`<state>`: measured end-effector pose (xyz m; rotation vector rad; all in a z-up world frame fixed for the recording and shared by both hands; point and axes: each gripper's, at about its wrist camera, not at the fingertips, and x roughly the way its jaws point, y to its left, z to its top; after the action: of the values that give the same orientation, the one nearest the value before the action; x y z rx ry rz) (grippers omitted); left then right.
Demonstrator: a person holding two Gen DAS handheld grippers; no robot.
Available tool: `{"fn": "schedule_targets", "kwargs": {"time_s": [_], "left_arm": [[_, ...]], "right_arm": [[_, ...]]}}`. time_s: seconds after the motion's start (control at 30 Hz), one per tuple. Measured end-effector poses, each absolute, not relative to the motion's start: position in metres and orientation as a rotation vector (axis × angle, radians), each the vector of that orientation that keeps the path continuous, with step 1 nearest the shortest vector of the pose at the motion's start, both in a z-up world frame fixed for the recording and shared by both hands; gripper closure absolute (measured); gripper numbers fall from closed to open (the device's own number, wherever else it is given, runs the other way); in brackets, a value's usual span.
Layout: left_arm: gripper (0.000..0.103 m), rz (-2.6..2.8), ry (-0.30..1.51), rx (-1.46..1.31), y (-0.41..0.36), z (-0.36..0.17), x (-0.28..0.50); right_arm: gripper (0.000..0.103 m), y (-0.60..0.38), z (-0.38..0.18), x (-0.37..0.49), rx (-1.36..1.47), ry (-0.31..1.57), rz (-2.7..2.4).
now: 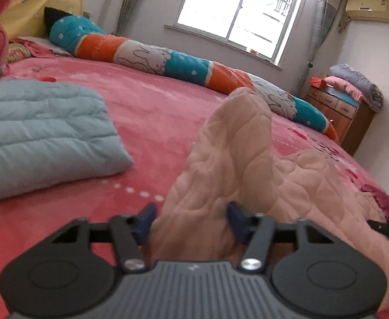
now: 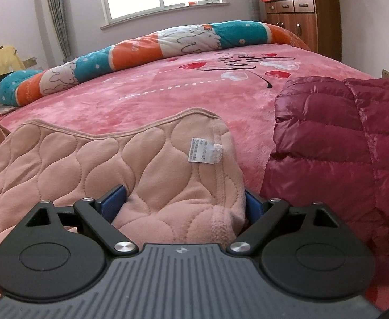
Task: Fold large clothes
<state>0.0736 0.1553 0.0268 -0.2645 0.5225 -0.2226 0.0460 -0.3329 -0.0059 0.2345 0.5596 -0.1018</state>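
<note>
A pale pink quilted garment (image 1: 247, 159) lies bunched on the pink bed cover (image 1: 154, 106). In the left wrist view a raised fold of it stands up between the blue pads (image 1: 145, 222), and my left gripper (image 1: 190, 218) is shut on that fold. In the right wrist view the same pink garment (image 2: 101, 159) spreads to the left, its hem edge curving across and a white care label (image 2: 203, 150) showing. My right gripper (image 2: 185, 202) is shut on a thick bunch of it, cloth filling the whole gap between its pads (image 2: 114, 202).
A folded light blue quilted piece (image 1: 40, 130) lies left of the left gripper. A maroon down jacket (image 2: 340, 146) lies right of the right gripper. A rolled striped comforter (image 2: 141, 50) runs along the bed's far side. A wooden dresser (image 2: 301, 18) stands beyond the bed.
</note>
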Motion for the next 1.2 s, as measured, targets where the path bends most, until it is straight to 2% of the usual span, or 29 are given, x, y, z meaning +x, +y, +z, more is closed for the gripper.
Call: {"fn": "schedule_targets", "kwargs": {"time_s": [0.07,0.23,0.33,0.47,0.6,0.67,0.8,0.9,1.07,1.13,1.2], "left_arm": [[0.071,-0.231,0.545,-0.219,0.149,0.029,0.076],[0.090,-0.177,0.522,-0.330,0.174,0.056,0.061],[0.089,-0.154,0.566,-0.342,0.189,0.054,0.056],[0.088,-0.126,0.646,-0.341,0.188,0.021,0.061],[0.086,-0.116,0.612,-0.310,0.179,0.019,0.063],[0.072,-0.104,0.563,-0.305,0.180,0.032,0.052],[0.064,-0.083,0.429,-0.234,0.182,0.069,0.026],[0.064,-0.133,0.370,-0.167,0.173,0.091,0.019],[0.064,-0.303,0.418,-0.036,0.127,0.094,0.053],[0.071,-0.334,0.453,0.014,0.111,0.084,0.074],[0.073,-0.359,0.475,0.050,0.095,0.076,0.096]], "right_arm": [[0.000,-0.333,-0.006,0.046,0.234,0.559,-0.102],[0.000,-0.334,-0.006,0.045,0.239,0.556,-0.098],[0.000,-0.334,-0.006,0.045,0.239,0.556,-0.096],[0.000,-0.331,-0.006,0.044,0.229,0.555,-0.088],[0.000,-0.330,-0.005,0.044,0.227,0.557,-0.092],[0.000,-0.330,-0.004,0.045,0.231,0.563,-0.093],[0.000,-0.331,-0.001,0.046,0.249,0.577,-0.093],[0.000,-0.329,0.006,0.042,0.258,0.573,-0.103],[0.000,-0.307,0.029,0.029,0.175,0.506,-0.121],[0.000,-0.297,0.039,0.025,0.156,0.479,-0.101],[0.000,-0.286,0.045,0.026,0.145,0.479,-0.052]]}}
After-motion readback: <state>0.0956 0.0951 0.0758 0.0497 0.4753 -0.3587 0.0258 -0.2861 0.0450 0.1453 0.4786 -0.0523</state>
